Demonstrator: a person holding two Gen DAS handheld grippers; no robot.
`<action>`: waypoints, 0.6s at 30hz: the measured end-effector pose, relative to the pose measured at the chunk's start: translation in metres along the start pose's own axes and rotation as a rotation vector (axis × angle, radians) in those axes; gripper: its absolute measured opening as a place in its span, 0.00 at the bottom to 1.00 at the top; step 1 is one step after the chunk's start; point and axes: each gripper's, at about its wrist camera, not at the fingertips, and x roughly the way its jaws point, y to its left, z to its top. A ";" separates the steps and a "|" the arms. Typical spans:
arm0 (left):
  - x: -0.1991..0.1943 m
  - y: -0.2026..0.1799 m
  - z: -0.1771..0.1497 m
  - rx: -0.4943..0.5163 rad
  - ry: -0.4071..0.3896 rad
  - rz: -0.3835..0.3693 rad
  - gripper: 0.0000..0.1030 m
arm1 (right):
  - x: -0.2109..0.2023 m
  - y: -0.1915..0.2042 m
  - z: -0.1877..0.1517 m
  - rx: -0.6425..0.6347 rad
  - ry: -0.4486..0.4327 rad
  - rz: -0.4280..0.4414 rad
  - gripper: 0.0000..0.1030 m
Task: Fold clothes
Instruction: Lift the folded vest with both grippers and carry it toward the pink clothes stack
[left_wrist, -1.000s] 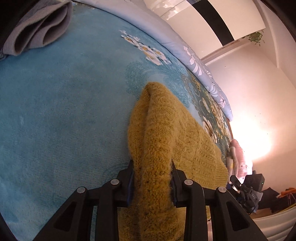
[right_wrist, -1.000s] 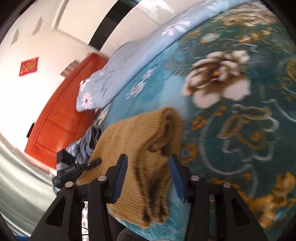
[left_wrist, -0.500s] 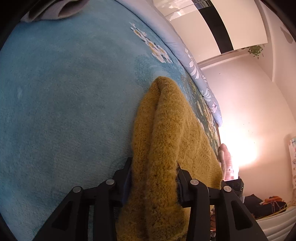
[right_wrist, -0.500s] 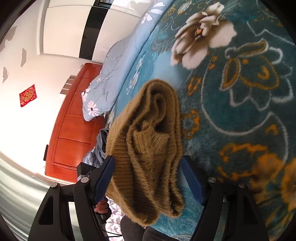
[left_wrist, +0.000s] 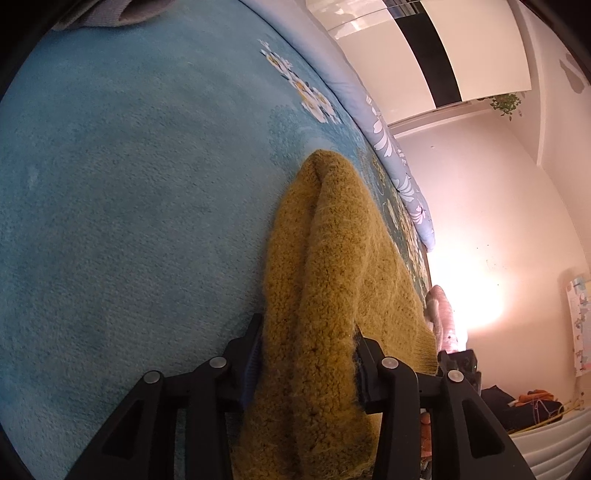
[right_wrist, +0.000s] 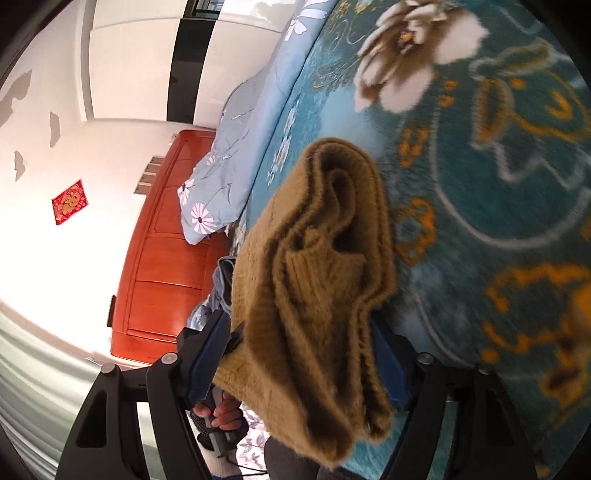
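a teal flowered blanket (left_wrist: 110, 184) covers the bed, with a pale blue quilt (right_wrist: 255, 122) along its far edge. a mustard knit sweater (left_wrist: 325, 280) lies bunched on the blanket near that edge. the left gripper (left_wrist: 308, 354) pinches one thick fold of it; the right gripper (right_wrist: 299, 343) has its fingers spread wide around another bundled end.
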 end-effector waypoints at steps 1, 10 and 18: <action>0.000 0.000 0.000 -0.003 0.000 -0.001 0.43 | 0.003 0.002 0.003 -0.010 0.002 -0.009 0.75; 0.000 -0.012 -0.005 0.025 -0.018 0.037 0.35 | 0.000 0.003 -0.003 -0.035 -0.042 -0.063 0.42; -0.020 -0.077 -0.011 0.156 -0.047 0.055 0.31 | -0.018 0.032 0.002 -0.146 -0.032 -0.032 0.36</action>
